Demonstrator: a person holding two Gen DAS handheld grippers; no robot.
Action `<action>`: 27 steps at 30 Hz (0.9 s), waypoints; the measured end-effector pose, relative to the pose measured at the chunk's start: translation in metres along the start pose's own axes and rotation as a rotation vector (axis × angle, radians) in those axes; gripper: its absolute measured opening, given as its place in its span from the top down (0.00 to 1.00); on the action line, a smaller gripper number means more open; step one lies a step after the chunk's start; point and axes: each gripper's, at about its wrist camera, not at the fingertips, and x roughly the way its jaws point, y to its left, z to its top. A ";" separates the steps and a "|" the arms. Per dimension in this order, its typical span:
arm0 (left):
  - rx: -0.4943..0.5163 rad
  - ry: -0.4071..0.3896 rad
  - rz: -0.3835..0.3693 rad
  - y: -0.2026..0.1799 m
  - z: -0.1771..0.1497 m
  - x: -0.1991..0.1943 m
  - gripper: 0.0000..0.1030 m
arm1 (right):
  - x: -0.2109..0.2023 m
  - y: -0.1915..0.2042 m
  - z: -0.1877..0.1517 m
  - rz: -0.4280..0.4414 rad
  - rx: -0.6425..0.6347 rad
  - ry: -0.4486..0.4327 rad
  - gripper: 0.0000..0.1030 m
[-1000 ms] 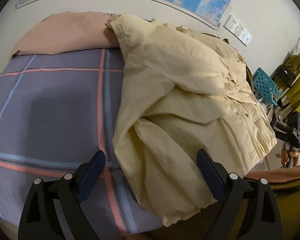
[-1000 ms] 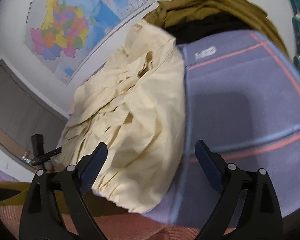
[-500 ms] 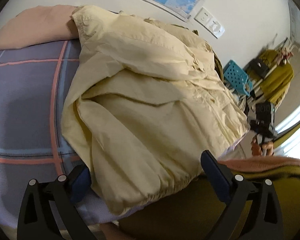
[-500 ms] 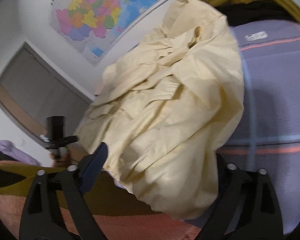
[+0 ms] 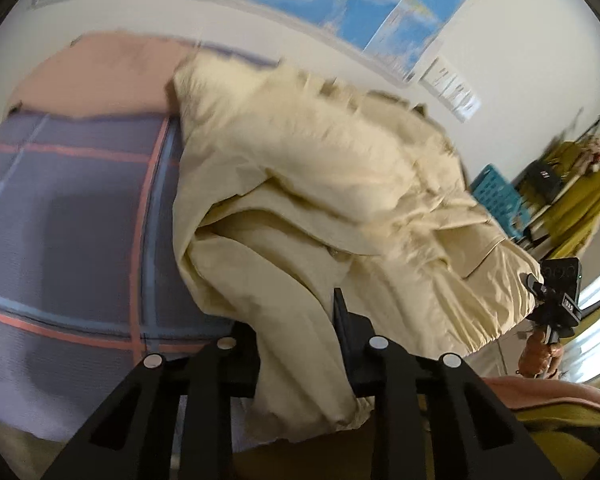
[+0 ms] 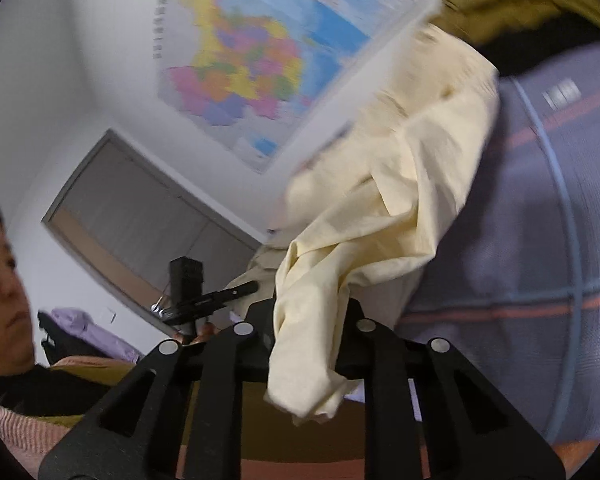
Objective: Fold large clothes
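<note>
While two grippers' jaws close, one cream jacket [image 5: 320, 200] between

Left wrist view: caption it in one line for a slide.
Left gripper, jaws closing on the hem of a cream jacket heaped on a plaid bedspread.

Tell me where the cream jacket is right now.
The cream jacket lies heaped on the plaid bed cover, right of the pink cloth in the left view, its hem pinched in both closing grippers.
</note>
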 end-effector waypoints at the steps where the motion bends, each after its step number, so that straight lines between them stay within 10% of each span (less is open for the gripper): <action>1: 0.008 -0.018 -0.019 -0.001 0.002 -0.008 0.76 | -0.001 0.011 0.001 0.028 -0.031 0.009 0.84; 13: 0.014 0.167 -0.042 0.027 -0.020 0.022 0.36 | 0.011 -0.030 -0.031 -0.070 0.100 0.194 0.42; 16: 0.029 0.175 -0.019 0.022 -0.020 0.025 0.40 | 0.011 -0.038 -0.041 -0.081 0.128 0.205 0.52; 18: 0.008 0.165 0.012 0.020 -0.014 0.024 0.67 | 0.011 -0.038 -0.042 -0.059 0.128 0.187 0.73; 20: -0.033 0.140 -0.003 0.021 -0.008 0.018 0.73 | 0.006 -0.027 -0.035 -0.013 0.115 0.135 0.80; 27: -0.042 0.026 -0.058 0.009 0.018 -0.012 0.77 | -0.005 0.008 0.001 0.050 0.049 -0.013 0.83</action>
